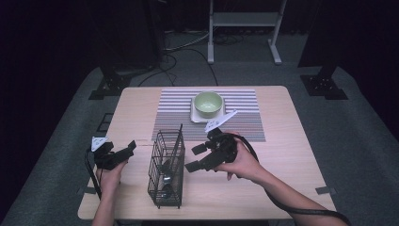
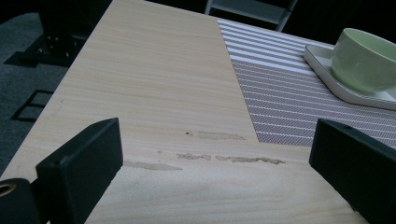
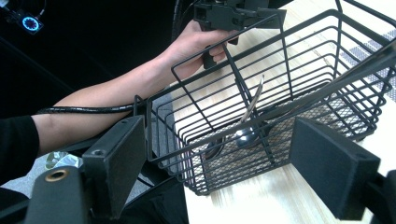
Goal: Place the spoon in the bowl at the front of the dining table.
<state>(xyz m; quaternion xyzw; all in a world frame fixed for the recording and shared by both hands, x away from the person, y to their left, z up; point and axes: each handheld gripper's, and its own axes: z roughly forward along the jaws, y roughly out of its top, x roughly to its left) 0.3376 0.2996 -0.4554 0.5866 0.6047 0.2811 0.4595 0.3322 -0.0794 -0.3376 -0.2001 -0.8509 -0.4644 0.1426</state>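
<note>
A black wire basket [image 1: 165,170] stands upright on the wooden table [image 1: 291,155], left of centre, near the front edge. Several metal utensils [image 1: 166,165] lie in it; spoon bowls [image 3: 245,134] rest on its mesh floor. My right gripper [image 1: 194,157] is open just right of the basket, its jaws pointing at the basket wall [image 3: 280,93] with nothing between them. My left gripper [image 1: 128,154] is open left of the basket, over bare table, and holds nothing. In the right gripper view the left gripper [image 3: 229,14] and its hand [image 3: 196,42] appear beyond the basket.
A green bowl [image 1: 208,103] sits on a white square plate [image 1: 194,116] on a striped placemat [image 1: 244,120] at the table's back centre. The bowl [image 2: 364,58] lies ahead and to the right of the left jaws. Stand legs [image 1: 110,84] sit on the floor behind.
</note>
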